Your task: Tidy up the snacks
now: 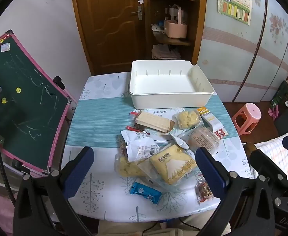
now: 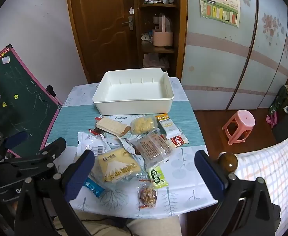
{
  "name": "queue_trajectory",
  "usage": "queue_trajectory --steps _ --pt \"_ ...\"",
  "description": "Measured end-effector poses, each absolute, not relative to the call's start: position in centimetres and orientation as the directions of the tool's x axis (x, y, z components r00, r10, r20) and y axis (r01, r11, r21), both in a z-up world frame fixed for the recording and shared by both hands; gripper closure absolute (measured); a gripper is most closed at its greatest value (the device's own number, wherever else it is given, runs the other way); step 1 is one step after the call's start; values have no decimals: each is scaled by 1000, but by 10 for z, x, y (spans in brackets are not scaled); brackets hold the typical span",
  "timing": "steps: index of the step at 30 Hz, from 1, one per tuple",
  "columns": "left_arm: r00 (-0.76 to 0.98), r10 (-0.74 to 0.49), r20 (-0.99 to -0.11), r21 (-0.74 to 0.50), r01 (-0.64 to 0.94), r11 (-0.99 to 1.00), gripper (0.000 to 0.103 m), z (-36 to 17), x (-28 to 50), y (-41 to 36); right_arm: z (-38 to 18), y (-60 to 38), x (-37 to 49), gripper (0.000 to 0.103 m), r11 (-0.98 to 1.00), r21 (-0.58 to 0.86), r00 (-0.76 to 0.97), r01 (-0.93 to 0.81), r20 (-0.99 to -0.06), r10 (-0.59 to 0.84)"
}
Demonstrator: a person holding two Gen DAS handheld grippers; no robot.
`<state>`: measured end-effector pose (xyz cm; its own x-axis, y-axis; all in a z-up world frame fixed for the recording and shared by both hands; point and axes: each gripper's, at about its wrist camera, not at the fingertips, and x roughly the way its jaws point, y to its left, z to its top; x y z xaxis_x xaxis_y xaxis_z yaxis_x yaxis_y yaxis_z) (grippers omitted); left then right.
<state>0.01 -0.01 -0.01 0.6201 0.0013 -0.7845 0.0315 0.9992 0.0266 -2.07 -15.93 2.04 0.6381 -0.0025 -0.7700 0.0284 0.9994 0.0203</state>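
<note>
Small table (image 1: 96, 118) with a teal and white printed cloth; at its far side a white bin (image 1: 170, 98) standing upright, inside bare. In front of bin, loose pile of snacks, none in bin yet

Left gripper (image 1: 144, 161) hovering above near edge of table, tilted down, jaws spread wide, nothing between pads, touching no packet. Right gripper (image 2: 145, 167) same: above near edge, tilted down, jaws spread wide, holding nothing. Beside each other, left gripper visible at left border of right wrist view

Pile, from far to near:
- wafer packet (image 1: 153, 123), long and pale, lying just before bin
- clear bag of yellow pieces (image 1: 187, 119) right of wafer packet, touching it or nearly
- oats bar (image 1: 210, 121) at right end, partly over a red and white packet (image 1: 221, 134)
- brown cake in clear wrap (image 1: 204, 140) near oats bar
- white pouch with barcode (image 1: 142, 147) at left of pile
- yellow bread pack (image 1: 173, 163) in middle, with mountain drawing, overlapping neighbours
- blue wrapper (image 1: 145, 192) near front edge, apart from others
- bag of nuts (image 2: 147, 194) near front edge
- green packet (image 2: 157, 176) just above bag of nuts in right wrist view

Left of table a green chalkboard (image 1: 24, 106) with pink frame, leaning. On floor at right a pink stool (image 2: 240, 126), well apart from table
</note>
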Motion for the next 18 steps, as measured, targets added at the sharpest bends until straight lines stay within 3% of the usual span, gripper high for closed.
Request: queue_trajectory --steps 10,18 --pt "616 -7 -788 20 36 999 0 -2 9 -5 22 -156 -16 1 1000 -1 641 24 -767 -16" --pt "655 12 -756 47 36 998 0 1 11 -3 28 -150 -10 1 993 -111 667 30 -738 -102"
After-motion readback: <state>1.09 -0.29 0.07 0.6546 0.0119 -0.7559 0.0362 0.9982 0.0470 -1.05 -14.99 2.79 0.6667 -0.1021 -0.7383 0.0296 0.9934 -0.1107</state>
